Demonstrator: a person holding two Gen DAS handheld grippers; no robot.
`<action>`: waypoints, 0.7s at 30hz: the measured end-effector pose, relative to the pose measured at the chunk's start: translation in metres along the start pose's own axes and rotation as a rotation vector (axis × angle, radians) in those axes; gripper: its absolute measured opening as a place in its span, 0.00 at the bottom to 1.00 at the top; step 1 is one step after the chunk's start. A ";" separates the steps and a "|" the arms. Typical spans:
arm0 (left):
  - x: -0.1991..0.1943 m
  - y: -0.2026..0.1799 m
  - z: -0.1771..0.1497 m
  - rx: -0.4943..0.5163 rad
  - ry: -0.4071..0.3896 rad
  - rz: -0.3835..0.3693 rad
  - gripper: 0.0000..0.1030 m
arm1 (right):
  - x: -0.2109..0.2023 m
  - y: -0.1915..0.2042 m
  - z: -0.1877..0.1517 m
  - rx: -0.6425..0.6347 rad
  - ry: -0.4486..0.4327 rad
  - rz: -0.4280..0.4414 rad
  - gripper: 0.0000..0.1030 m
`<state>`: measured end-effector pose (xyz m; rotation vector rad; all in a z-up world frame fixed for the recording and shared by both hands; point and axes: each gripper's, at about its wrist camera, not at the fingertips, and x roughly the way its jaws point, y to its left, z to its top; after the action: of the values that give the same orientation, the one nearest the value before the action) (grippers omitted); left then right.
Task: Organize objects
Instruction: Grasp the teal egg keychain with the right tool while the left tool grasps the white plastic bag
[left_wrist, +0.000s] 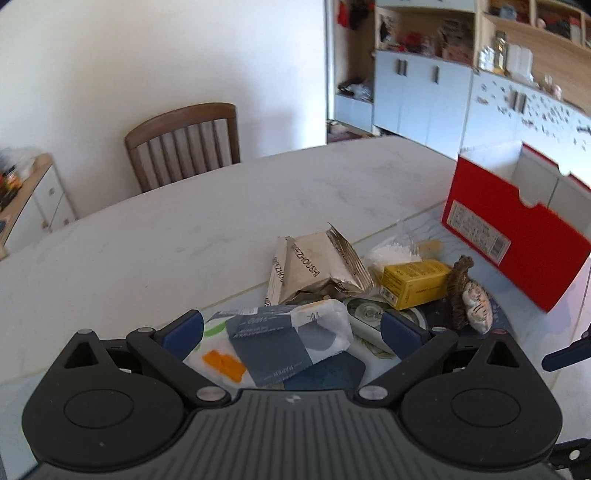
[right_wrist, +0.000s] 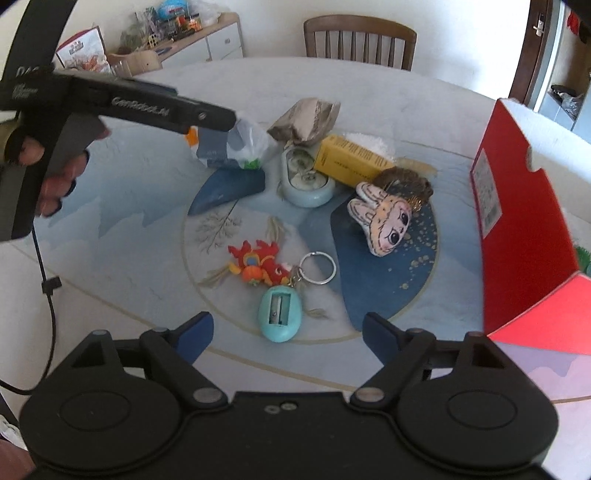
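Marble table (crinkled foil packet).

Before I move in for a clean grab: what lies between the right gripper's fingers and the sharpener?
Nothing: only bare printed mat separates the sharpener from either finger, per the right wrist view.

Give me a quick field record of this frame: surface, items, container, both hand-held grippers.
surface: table with a blue printed mat
items: sharpener, dragon keyring, plush head, yellow box, foil pouch, paper packet, blue case
container: red box, open, on the right of the mat
left hand-held gripper: open, over the paper packet, not closed on it
right hand-held gripper: open, above the sharpener, holding nothing
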<state>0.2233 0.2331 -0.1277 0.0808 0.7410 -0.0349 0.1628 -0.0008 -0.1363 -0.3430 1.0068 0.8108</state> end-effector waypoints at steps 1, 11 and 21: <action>0.005 0.000 0.000 0.011 0.003 -0.001 1.00 | 0.002 0.000 0.000 0.006 0.008 0.004 0.83; 0.032 -0.016 -0.005 0.233 0.007 -0.001 0.99 | 0.020 0.001 0.003 0.021 0.039 0.014 0.81; 0.051 -0.017 -0.019 0.314 0.061 0.033 0.97 | 0.031 0.005 0.004 -0.002 0.051 -0.009 0.71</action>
<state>0.2473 0.2172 -0.1775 0.3945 0.7904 -0.1176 0.1705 0.0181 -0.1601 -0.3710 1.0512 0.7986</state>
